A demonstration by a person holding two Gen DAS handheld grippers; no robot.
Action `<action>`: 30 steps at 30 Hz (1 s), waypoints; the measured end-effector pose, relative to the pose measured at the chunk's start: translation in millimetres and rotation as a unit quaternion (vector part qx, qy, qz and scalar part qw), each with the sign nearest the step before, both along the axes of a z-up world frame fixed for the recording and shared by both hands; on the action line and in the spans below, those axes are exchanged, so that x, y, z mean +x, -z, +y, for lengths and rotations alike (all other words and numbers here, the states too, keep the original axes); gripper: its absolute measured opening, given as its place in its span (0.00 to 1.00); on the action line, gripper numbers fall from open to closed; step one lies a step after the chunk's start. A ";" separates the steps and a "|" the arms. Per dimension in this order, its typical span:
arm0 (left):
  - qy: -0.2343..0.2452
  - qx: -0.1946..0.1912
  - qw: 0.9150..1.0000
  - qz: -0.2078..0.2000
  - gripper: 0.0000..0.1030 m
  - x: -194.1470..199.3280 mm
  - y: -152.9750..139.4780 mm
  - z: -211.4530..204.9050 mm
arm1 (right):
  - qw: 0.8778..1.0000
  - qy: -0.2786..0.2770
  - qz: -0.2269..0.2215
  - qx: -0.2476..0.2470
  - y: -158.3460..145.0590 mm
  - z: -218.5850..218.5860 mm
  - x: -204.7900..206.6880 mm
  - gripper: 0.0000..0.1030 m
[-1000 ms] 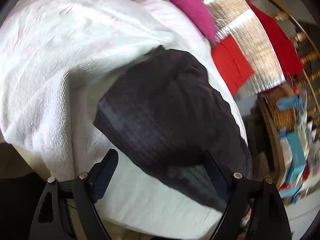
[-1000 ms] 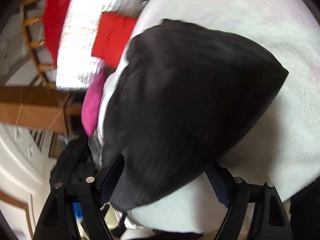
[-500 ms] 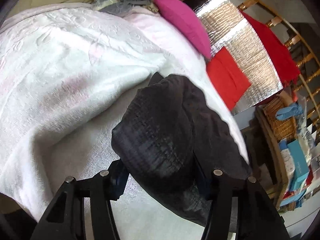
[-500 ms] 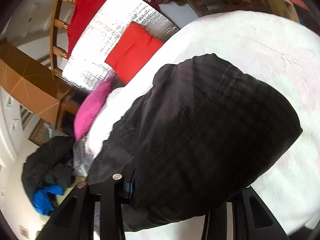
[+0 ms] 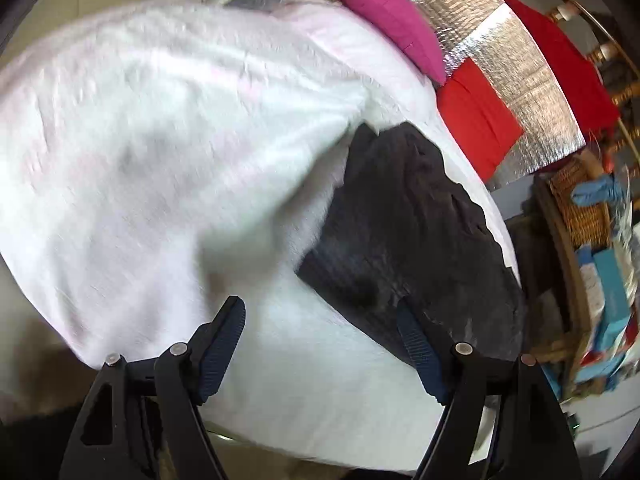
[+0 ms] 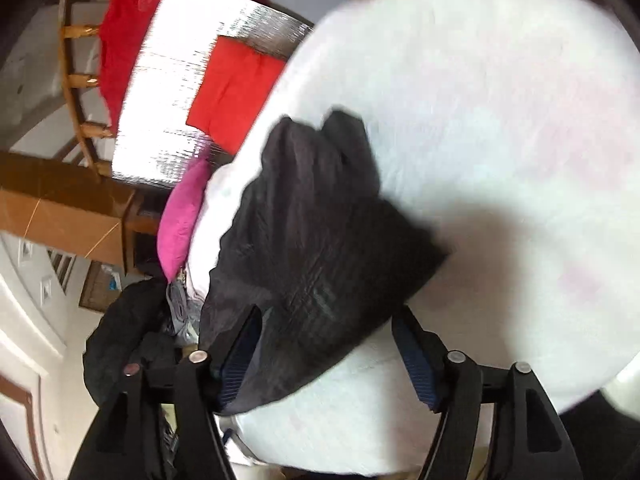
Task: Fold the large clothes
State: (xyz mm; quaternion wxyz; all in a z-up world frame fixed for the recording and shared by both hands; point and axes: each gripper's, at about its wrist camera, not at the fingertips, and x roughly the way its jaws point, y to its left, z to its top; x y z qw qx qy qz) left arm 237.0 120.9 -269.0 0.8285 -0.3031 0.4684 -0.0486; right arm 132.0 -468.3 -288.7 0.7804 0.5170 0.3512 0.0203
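White bedspread (image 5: 168,152) carried the black garment (image 5: 404,236), bunched near its edge. Left gripper (image 5: 320,344) was spread, holding nothing. Right gripper (image 6: 324,344) was spread too, cloth draped over one finger, not pinched. My call: catch a hem corner and flatten before folding. Only the right view showed the dark clothes pile (image 6: 124,332) past the bed.

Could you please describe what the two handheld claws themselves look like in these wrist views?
Both match: the left claw and the right claw have black angular plastic arms with triangular cut-outs, round silver pivot pins, and dark blue ribbed pads lining the fingers. No cables, markings or sleeves are visible.
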 end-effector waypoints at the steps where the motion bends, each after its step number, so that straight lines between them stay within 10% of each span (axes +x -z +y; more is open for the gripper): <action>1: 0.001 0.014 1.000 -0.007 0.78 -0.4 -6.7 5.9 | 1.000 0.001 -0.003 -0.013 -6.0 -5.8 -3.8 0.73; 7: 0.018 0.022 0.999 -0.017 0.87 54.4 -35.2 19.4 | 0.999 0.015 -0.026 -0.038 -28.5 -59.8 7.1 0.81; 17: 0.122 -0.080 0.988 0.053 0.87 143.2 9.6 -31.3 | 0.996 -0.088 0.019 -0.024 -7.0 -64.1 117.7 0.81; 30: 0.223 -0.091 0.967 0.083 0.89 183.0 32.8 -61.8 | 0.982 -0.183 0.036 -0.026 29.6 -44.1 177.0 0.94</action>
